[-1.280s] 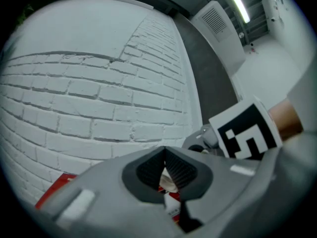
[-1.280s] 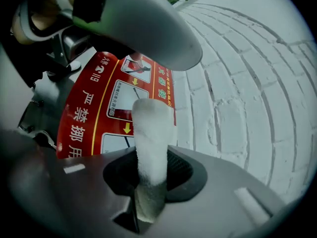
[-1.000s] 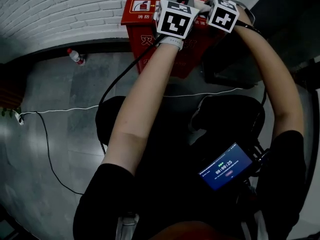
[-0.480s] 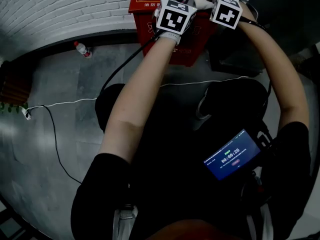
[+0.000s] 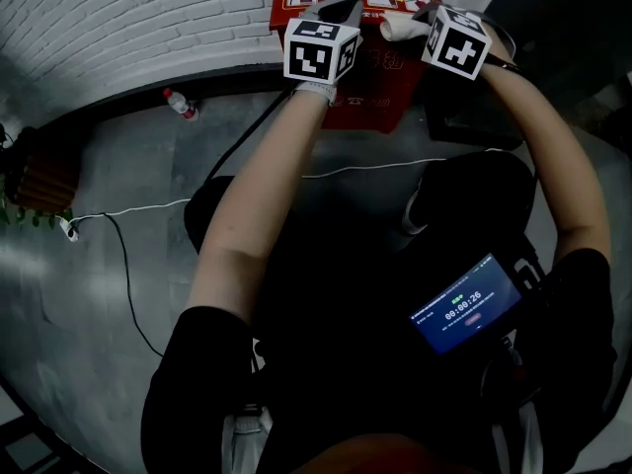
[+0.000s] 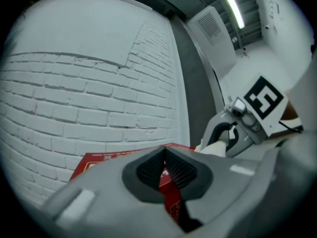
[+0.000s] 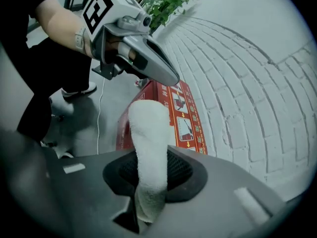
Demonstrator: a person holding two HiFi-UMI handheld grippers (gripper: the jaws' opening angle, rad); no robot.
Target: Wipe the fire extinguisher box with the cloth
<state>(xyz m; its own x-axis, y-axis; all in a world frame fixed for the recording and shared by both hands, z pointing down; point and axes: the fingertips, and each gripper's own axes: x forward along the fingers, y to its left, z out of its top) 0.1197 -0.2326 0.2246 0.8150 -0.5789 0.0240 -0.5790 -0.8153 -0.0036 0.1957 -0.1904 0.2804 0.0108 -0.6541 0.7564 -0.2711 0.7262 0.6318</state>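
Observation:
The red fire extinguisher box (image 5: 367, 87) stands on the floor against the white brick wall, and its printed top (image 7: 182, 114) faces up. My right gripper (image 7: 150, 175) is shut on a rolled white cloth (image 7: 148, 138). The cloth's free end (image 5: 403, 26) hangs over the box's top right part. My left gripper (image 5: 339, 10) hovers over the top's left half, jaws shut with nothing between them. Only the red box (image 6: 171, 195) shows through the slit under its tips. In the left gripper view the right gripper (image 6: 232, 129) is close by on the right.
A plastic bottle (image 5: 181, 105) lies on the grey floor left of the box. A white cable (image 5: 128, 212) runs across the floor to a plug near a potted plant (image 5: 30, 213). A dark bin-like object (image 5: 464, 117) stands right of the box. A timer screen (image 5: 464, 306) sits at my waist.
The left gripper has moved a little left, away from the right one. The cloth's end now shows between them above the box. The head view has shifted, so the box appears higher and further right.

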